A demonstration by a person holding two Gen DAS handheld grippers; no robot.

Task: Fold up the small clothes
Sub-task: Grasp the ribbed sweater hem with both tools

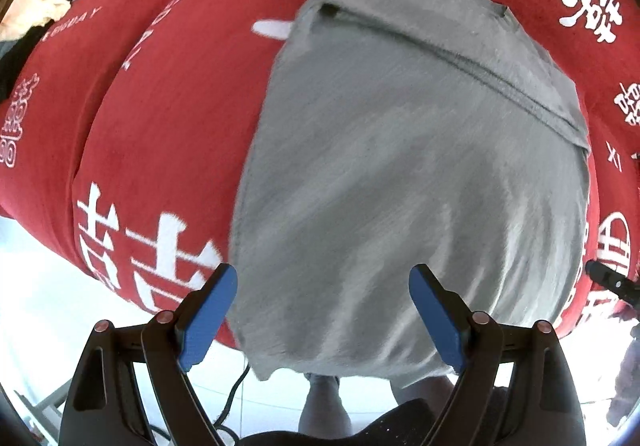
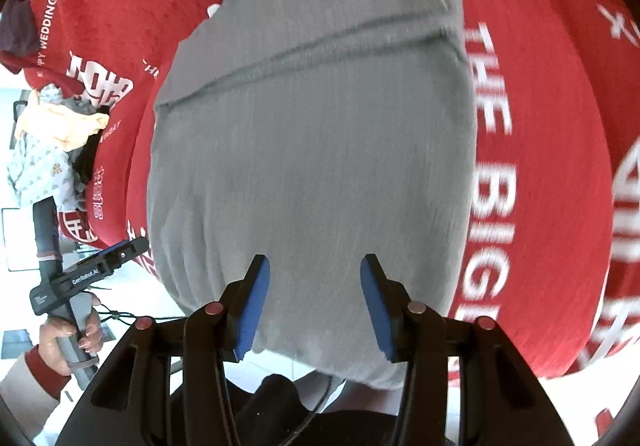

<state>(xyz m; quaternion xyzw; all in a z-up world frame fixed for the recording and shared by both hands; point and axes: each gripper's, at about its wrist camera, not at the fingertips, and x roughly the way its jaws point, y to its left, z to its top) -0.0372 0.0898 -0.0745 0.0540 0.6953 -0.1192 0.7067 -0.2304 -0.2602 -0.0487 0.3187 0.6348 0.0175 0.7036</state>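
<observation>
Left wrist: garment (image 1: 400,166) beyond left tongs (image 1: 324,306)

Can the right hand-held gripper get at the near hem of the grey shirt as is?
Probably yes. The right hand-held gripper hangs open over the grey shirt, nothing between its pads. The left hand-held gripper sits off to the side.

Both tools look alike: the left gripper (image 1: 323,310) and the right gripper (image 2: 315,304) have glossy black angular arms ending in flat blue pads (image 2: 253,308), with round reddish rivets (image 2: 214,309) at the pivots. A black cable (image 1: 236,390) trails beneath. The left tool's black body carries white lettering above a grey handle (image 2: 74,342). The person's hand (image 2: 66,338) emerges from a dark red cuff over a pale sleeve (image 2: 24,378).
</observation>
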